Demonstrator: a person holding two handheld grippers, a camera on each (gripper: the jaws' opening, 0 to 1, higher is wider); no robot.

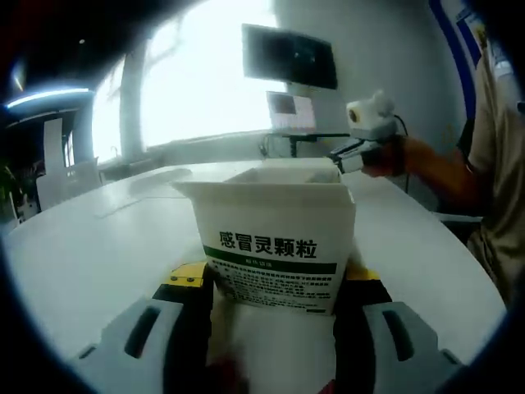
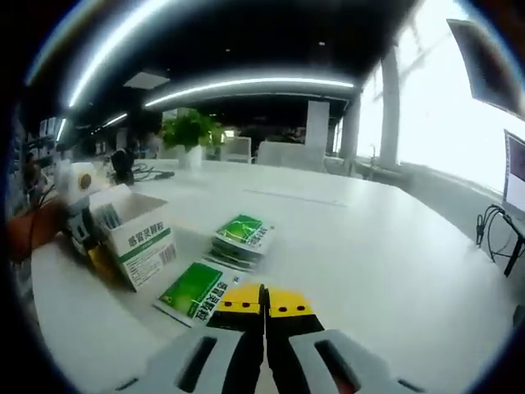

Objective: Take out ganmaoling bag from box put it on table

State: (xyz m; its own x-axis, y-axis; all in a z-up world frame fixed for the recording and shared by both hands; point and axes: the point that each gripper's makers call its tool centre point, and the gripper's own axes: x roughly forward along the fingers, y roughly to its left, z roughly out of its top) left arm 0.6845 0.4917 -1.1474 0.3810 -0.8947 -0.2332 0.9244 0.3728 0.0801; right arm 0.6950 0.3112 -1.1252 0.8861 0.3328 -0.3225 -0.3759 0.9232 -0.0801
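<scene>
Left gripper view: left tongs (image 1: pixel 275 308) clamp the open white-and-green cardboard box (image 1: pixel 275 246) on the white tabletop (image 1: pixel 90 254). Right tongs (image 2: pixel 264 305) clenched empty above a flat green-and-white sachet (image 2: pixel 193 289); light, floppy, slippery, best pinched by an edge.

Hidden and unclear parts around the open box

In the left gripper view the box (image 1: pixel 275 238) covers the tips of the left tool (image 1: pixel 275 283), so the contact there is unseen; the box's inside is hidden behind its front wall, its small print under the green band is too fine to read, and the person (image 1: pixel 492 164) beyond it is cut by the edge. In the right gripper view the left tool (image 2: pixel 86 234) beside the box (image 2: pixel 139 242) is blurred, its tips hidden.
</scene>
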